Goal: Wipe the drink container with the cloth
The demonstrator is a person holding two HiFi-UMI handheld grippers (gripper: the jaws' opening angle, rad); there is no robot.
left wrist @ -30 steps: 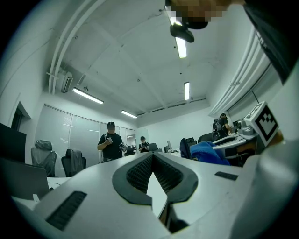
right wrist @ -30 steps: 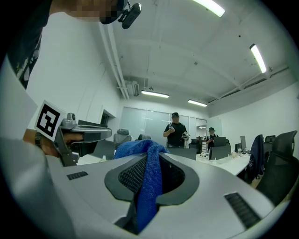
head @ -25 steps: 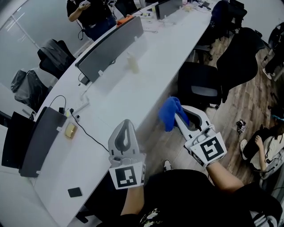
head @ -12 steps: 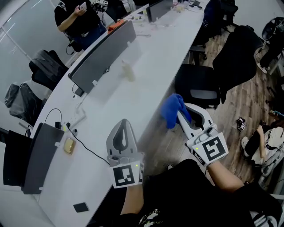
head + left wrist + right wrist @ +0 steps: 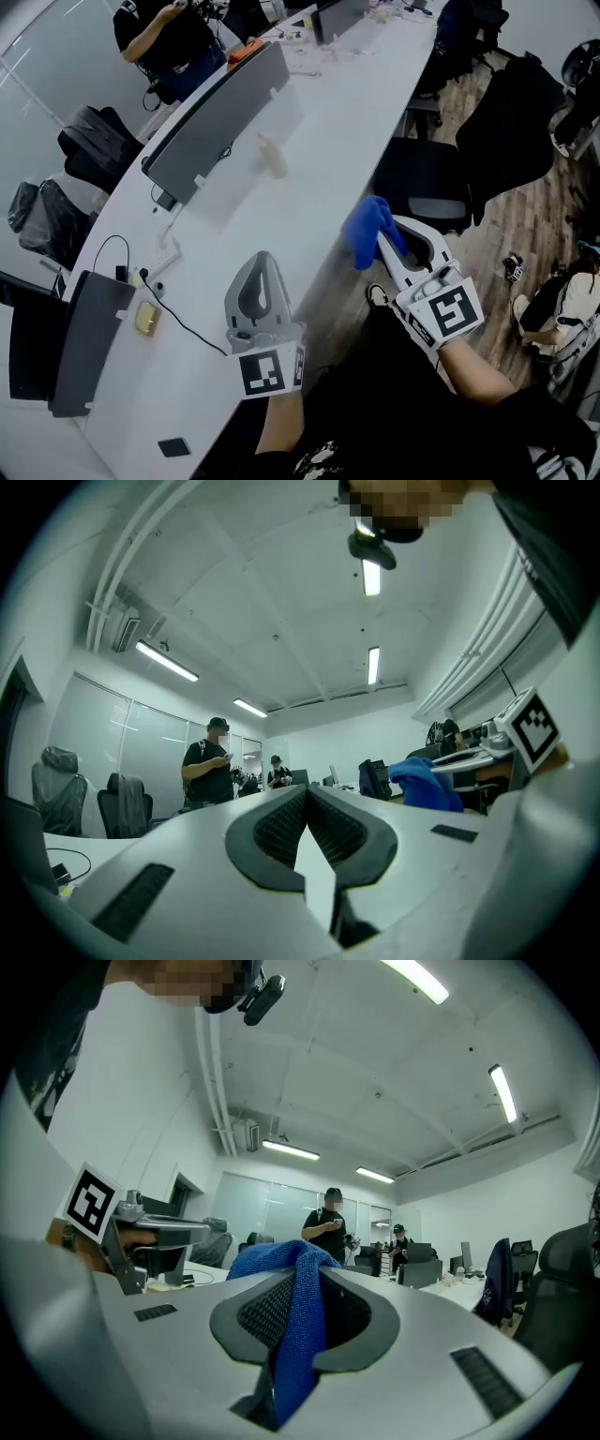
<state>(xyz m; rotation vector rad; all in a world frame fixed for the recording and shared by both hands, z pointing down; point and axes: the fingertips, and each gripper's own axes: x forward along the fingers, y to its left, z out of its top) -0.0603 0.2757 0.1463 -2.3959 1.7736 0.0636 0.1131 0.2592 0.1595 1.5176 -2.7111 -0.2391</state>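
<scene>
A pale, translucent drink container (image 5: 274,156) stands on the long white desk (image 5: 319,122), in front of a grey divider. My right gripper (image 5: 377,242) is shut on a blue cloth (image 5: 367,231) and hovers past the desk's near edge, well short of the container. In the right gripper view the cloth (image 5: 292,1321) hangs clamped between the jaws of the right gripper (image 5: 298,1283). My left gripper (image 5: 260,274) is shut and empty above the desk, also far from the container. The left gripper view shows the left gripper (image 5: 307,810) with jaws touching, and the cloth (image 5: 427,782) off to the right.
Grey dividers (image 5: 216,108) run along the desk. A cable (image 5: 183,305), a small tan object (image 5: 144,322) and a black phone-like item (image 5: 172,446) lie on the near desk. Black office chairs (image 5: 431,183) stand to the right. A person (image 5: 164,37) stands at the far end.
Both grippers have moved forward along the desk together, so the desk's things sit slightly lower and the black item has slid toward the bottom edge. Both grippers stay shut.
</scene>
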